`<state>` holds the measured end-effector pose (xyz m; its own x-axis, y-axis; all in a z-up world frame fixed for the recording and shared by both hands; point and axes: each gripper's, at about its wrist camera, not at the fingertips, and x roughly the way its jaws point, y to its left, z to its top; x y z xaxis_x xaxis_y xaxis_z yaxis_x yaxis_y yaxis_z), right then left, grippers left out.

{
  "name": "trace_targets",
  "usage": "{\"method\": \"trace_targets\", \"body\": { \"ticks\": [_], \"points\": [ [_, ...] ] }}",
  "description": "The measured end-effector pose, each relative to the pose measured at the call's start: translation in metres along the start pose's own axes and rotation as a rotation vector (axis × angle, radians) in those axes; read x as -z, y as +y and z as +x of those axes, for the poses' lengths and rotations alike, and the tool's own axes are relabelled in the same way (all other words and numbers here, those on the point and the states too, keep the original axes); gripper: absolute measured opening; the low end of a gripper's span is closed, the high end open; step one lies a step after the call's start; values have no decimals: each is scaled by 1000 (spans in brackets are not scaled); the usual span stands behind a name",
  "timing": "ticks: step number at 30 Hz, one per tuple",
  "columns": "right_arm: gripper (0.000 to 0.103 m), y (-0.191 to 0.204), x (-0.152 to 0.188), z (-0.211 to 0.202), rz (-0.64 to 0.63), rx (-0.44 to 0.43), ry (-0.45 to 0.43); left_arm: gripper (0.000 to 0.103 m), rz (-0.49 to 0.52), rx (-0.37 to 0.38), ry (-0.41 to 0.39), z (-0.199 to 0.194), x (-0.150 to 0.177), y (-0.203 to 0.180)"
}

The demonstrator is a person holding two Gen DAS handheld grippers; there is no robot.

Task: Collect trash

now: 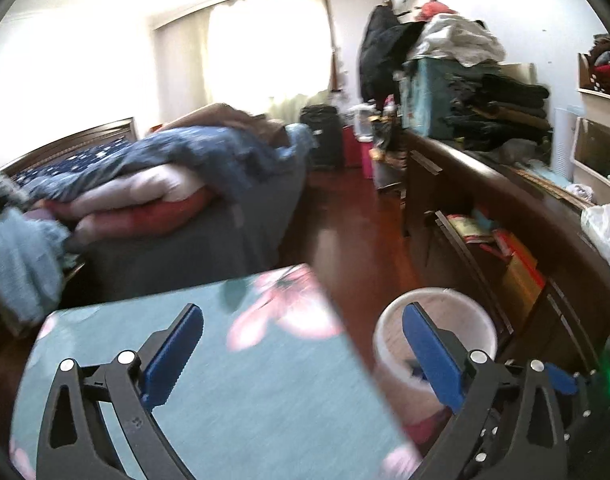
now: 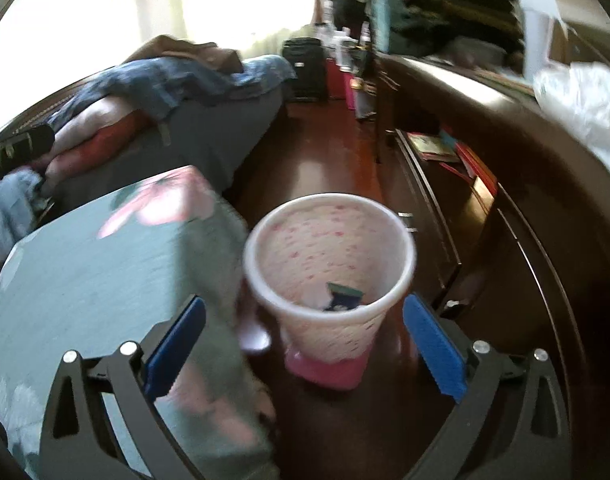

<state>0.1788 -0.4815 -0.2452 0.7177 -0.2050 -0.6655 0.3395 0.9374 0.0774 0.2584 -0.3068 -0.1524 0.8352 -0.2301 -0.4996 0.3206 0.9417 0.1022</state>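
A white mesh waste bin (image 2: 329,264) with pink flecks and a pink base stands on the dark wood floor, just ahead of my right gripper (image 2: 303,346). A dark blue and green wrapper (image 2: 342,297) lies inside it. My right gripper is open and empty, its blue fingers (image 2: 433,350) spread either side of the bin's lower part. My left gripper (image 1: 303,354) is open and empty above a teal floral-covered table (image 1: 209,364). The bin also shows in the left wrist view (image 1: 437,332), partly behind the right finger.
The teal floral table (image 2: 97,272) stands left of the bin. A bed (image 1: 177,200) piled with bedding is beyond it. A dark wood cabinet (image 1: 505,216) runs along the right, with a white plastic bag (image 2: 585,108) on top and books on its shelf.
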Motion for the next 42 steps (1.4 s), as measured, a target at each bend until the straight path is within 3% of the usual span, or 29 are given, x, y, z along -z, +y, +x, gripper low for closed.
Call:
{"method": "trace_targets", "body": {
  "ticks": [6, 11, 16, 20, 27, 31, 35, 42],
  "points": [
    [99, 67, 19, -54, -67, -81, 12, 99, -122, -46, 46, -65, 30, 71],
    [99, 120, 39, -106, -123, -154, 3, 99, -229, -96, 32, -120, 50, 121],
    [99, 158, 51, -157, -168, -225, -42, 99, -274, -222, 4, -177, 71, 158],
    [99, 184, 57, -202, -216, -263, -110, 99, -278, -253, -29, -216, 81, 174],
    [99, 208, 62, -267, -270, -258, -243, 99, -290, -273, -139, -287, 85, 188],
    [99, 208, 64, -295, -256, -265, -294, 99, -309, -328, -197, -320, 84, 195],
    [99, 209, 66, -312, -263, -235, -327, 99, -331, -377, -240, -343, 86, 204],
    [99, 210, 72, -325, -262, -202, -349, 99, -348, -390, -251, -355, 92, 214]
  ]
}}
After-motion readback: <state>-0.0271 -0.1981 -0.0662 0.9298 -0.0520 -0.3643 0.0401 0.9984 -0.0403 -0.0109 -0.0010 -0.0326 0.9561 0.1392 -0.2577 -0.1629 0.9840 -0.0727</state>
